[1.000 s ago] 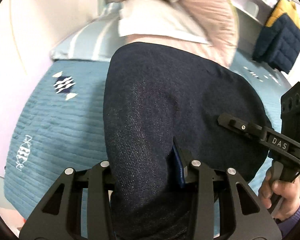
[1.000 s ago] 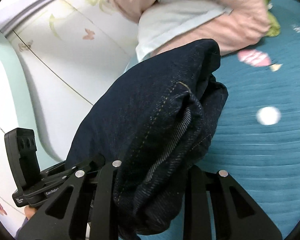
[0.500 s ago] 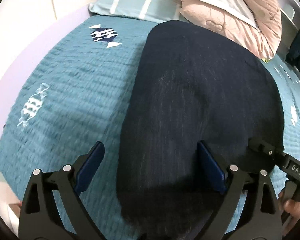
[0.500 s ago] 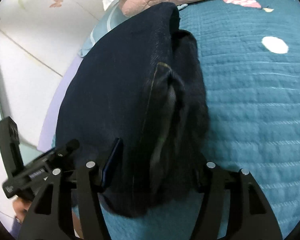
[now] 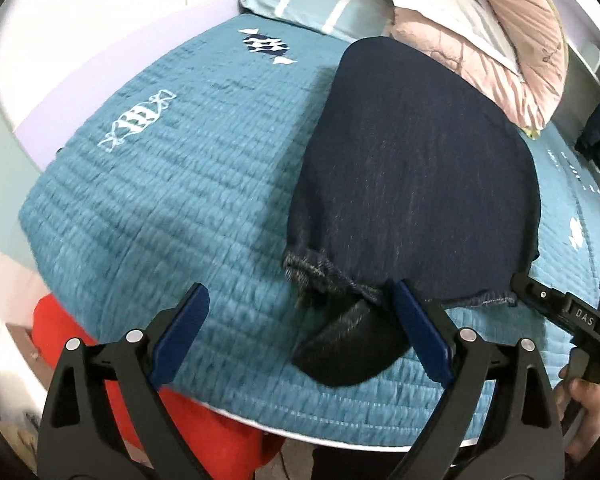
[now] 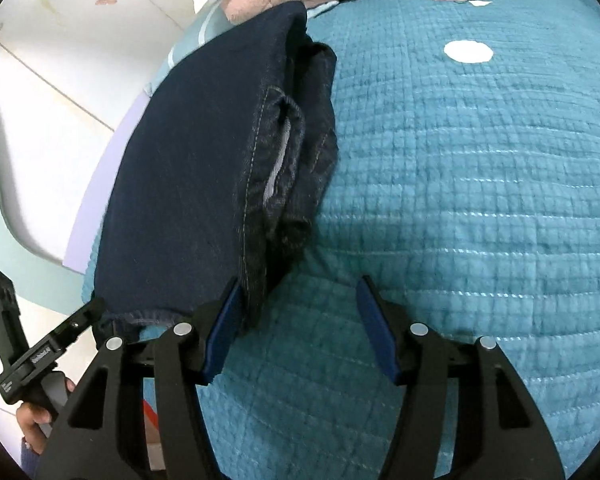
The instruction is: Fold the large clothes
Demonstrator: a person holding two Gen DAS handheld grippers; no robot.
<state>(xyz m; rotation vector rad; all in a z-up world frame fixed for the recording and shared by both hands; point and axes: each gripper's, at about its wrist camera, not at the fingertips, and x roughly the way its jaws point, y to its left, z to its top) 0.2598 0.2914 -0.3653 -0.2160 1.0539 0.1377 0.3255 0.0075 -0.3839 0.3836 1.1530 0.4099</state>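
Folded dark blue jeans (image 5: 416,184) lie flat on the teal quilted bed (image 5: 172,184). A loose dark flap sticks out at their near edge. My left gripper (image 5: 300,332) is open and empty, just in front of that near edge. In the right wrist view the jeans (image 6: 204,168) lie to the left, with the folded layers showing along their right side. My right gripper (image 6: 300,332) is open and empty; its left pad (image 6: 224,332) is beside the jeans' near corner. Each gripper shows at the edge of the other's view.
A pink duvet and white pillow (image 5: 480,28) are piled at the head of the bed, with a striped pillow (image 5: 324,4) beside them. A red item (image 5: 112,380) sits below the bed's near edge. A white wall (image 6: 60,60) runs along the bed's left side.
Both grippers held the jeans a second ago. They lowered them onto the bed, opened and pulled back toward the near edge. The jeans now lie flat.
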